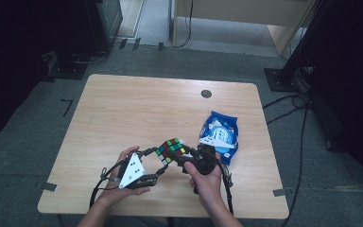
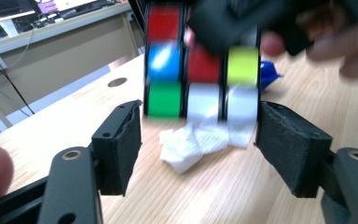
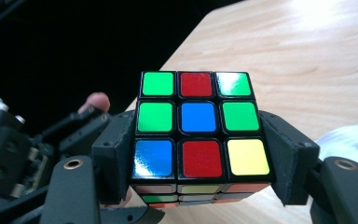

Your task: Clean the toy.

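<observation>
I have the wooden counter (image 1: 137, 109) under me, bare over most of its top, with a blue snack packet (image 1: 220, 134) lying toward its right side and a crumpled white tissue (image 2: 191, 144) on the wood just below where I work. Near the front edge the colour cube (image 1: 171, 149) is lifted off the counter between my two tools. My right gripper (image 3: 196, 154) has it: the jaws stand moderately wide, their pads pressed against the cube's two opposite sides, over the lower layer as the right gripper view shows it. My left gripper (image 2: 198, 140) faces the cube from the other side, jaws parted wider than the cube and just short of it, gripping nothing, with the cube's bottom row sitting above the gap between them. I judge this the step of re-gripping for a layer turn. Next I would bring the left jaws around the free layer, close squarely on it, then twist against the right hand's hold.
</observation>
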The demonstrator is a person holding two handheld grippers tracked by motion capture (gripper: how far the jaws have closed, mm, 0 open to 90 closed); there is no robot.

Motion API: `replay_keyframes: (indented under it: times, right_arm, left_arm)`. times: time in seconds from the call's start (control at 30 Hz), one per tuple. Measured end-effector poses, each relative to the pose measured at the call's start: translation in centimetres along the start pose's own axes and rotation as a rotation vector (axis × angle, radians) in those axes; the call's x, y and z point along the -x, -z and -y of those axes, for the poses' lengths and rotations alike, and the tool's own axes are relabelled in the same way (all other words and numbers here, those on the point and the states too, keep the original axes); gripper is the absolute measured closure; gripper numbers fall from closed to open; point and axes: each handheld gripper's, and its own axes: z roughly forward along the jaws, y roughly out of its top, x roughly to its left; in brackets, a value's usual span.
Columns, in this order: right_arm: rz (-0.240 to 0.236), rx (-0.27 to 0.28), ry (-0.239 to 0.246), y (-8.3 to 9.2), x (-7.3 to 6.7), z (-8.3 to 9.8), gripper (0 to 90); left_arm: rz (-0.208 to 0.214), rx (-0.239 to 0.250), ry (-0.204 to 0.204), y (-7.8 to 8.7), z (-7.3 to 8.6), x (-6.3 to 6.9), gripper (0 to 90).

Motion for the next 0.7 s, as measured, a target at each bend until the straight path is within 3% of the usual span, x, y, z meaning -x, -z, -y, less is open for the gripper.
replay_keyframes:
  times: [0.03, 0.23, 0.33, 0.43, 0.7]
  right_arm:
    - [0.003, 0.008, 0.006, 0.6, 0.2, -0.5, 34.6]
    - [-0.017, -0.04, 0.026, 0.6, 0.1, -0.8, 34.6]
    - [-0.031, -0.064, 0.029, 0.3, 0.0, -0.6, 34.6]
    - [-0.035, -0.089, 0.047, -0.1, -0.3, -0.4, 34.6]
    - [-0.046, -0.104, 0.033, -0.4, -0.2, -0.3, 34.4]
  left_arm:
    - [-0.028, -0.029, -0.03, -0.1, 0.4, -0.2, 30.7]
    - [-0.05, -0.032, -0.037, -0.1, 0.4, -0.2, 30.7]
    - [-0.048, -0.035, -0.046, -0.2, 0.2, -0.1, 29.9]
    - [-0.061, -0.054, -0.089, -0.4, 0.2, 0.5, 28.5]
    - [-0.057, -0.049, -0.116, -0.5, -0.4, 1.3, 22.4]
